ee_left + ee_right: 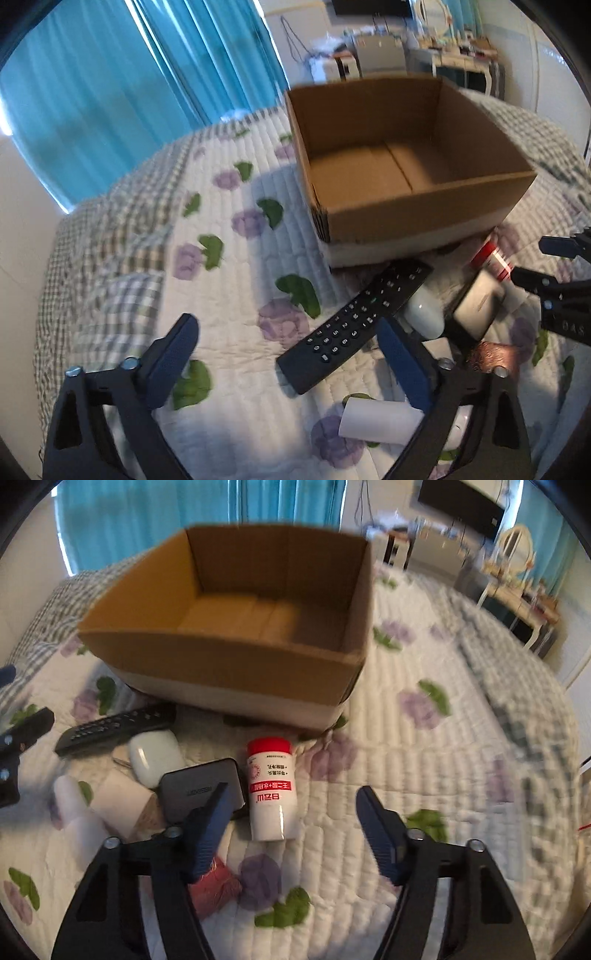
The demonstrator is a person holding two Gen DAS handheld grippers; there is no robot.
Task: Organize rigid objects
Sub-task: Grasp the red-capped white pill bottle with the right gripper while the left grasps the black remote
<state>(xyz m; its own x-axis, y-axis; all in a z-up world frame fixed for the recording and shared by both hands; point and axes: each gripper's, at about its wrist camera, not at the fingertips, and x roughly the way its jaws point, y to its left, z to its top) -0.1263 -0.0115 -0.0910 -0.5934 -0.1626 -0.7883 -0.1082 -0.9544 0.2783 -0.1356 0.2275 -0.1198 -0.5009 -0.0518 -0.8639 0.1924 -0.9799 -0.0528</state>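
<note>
- Bed [236, 258]: quilted white cover, stitched in ribs, printed with purple flowers and green leaves; checked border at the edges. It carries everything listed below.
- Cardboard box [229, 664]: brown, square, top open, a pale band along its base. Only its bare flaps show inside; nothing lies in it. It stands on the bed just behind the loose items.
- Left hand-held gripper [291, 354]: black frame, blue ribbed pads, jaws spread wide and gripping nothing. The near end of the remote lies between the pads, untouched.
- Right hand-held gripper [291, 823]: same build, jaws apart and gripping nothing. The base of the bottle lies between the pads, clear of both.
- Remote control [354, 325]: long, flat, black plastic, rows of small buttons; lies at an angle in front of the box.
- Bottle [271, 790]: white plastic cylinder, red cap, red-and-white label; on its side, cap toward the box.
- Dark case [201, 794]: flat, grey-black, rounded corners; just beside the bottle, partly under the right gripper's left pad.
- White roll [380, 421]: short paper-like cylinder, near the left gripper's right finger.
- White pebble-shaped case [153, 753]: glossy, rounded; between the remote and the dark case.
- Pink fuzzy item [212, 886]: soft-looking, blurred, kind cannot be told.
</note>
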